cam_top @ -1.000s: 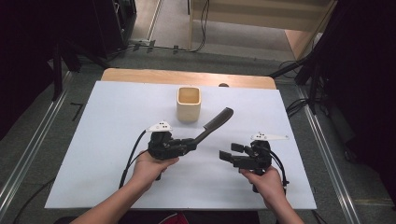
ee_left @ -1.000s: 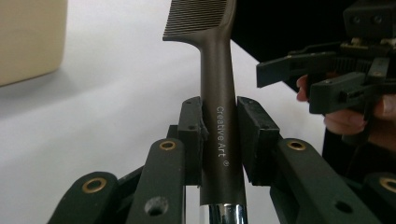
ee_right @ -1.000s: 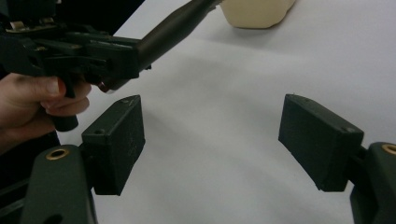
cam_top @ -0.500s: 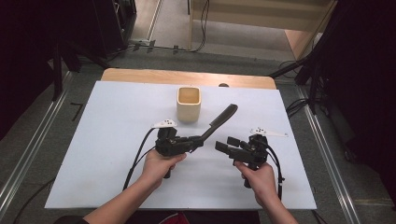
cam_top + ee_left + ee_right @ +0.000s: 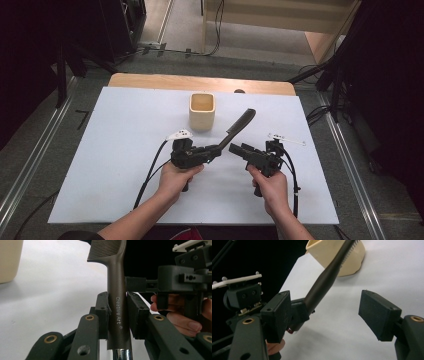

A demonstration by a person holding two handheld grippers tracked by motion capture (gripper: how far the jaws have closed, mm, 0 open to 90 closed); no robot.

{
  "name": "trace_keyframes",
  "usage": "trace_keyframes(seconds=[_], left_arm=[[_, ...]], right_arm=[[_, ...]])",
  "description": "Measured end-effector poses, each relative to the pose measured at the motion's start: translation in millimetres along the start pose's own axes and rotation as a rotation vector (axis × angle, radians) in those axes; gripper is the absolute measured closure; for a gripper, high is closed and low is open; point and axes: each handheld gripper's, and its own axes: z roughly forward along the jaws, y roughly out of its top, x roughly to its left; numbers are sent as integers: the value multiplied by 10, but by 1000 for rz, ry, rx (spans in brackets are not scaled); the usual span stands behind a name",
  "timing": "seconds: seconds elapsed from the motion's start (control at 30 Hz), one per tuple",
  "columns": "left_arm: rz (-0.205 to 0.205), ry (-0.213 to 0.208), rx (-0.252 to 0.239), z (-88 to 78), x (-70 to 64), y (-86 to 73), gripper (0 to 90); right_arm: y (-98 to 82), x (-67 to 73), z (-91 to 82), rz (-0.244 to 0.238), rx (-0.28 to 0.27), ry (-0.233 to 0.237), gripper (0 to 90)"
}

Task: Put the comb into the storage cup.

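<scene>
- The comb (image 5: 239, 124) is clamped by its handle in your left tongs (image 5: 214, 149). It slants up and away over the bench (image 5: 115, 150), with its toothed end near the cup (image 5: 202, 111).
- In the left gripper view the comb (image 5: 117, 302) stands upright between the two pads, which press on its handle from both sides. The teeth are at the top, and a chrome end shows at the bottom edge.
- Your left tongs (image 5: 117, 315) are narrow, holding the comb.
- Your right tongs (image 5: 239, 150) sit just beside the left ones, pointing toward them and below the comb's shaft.
- In the right gripper view your right tongs (image 5: 325, 315) stand wide with only bare bench between the pads. The jaws have just been closing a little.
- There the comb (image 5: 324, 282) runs from the left tongs (image 5: 298, 312) up across the cup (image 5: 329, 255), and is clear of the right pads.
- The cup is beige and upright on the white sheet, toward the far side, apart from both grippers.
- Your hands rest low over the near half of the bench, one on each gripper, and cables trail back along the sheet.
</scene>
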Motion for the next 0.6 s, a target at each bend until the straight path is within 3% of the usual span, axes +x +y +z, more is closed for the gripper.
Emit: trace_keyframes(seconds=[0.37, 0.6], left_arm=[[-11, 17, -32, 42, -13, -87, 737], [-45, -9, -36, 76, -8, -127, 737]], right_arm=[[-6, 7, 104, 67, -26, -15, 280], [-16, 15, 177, 123, -45, -3, 308]])
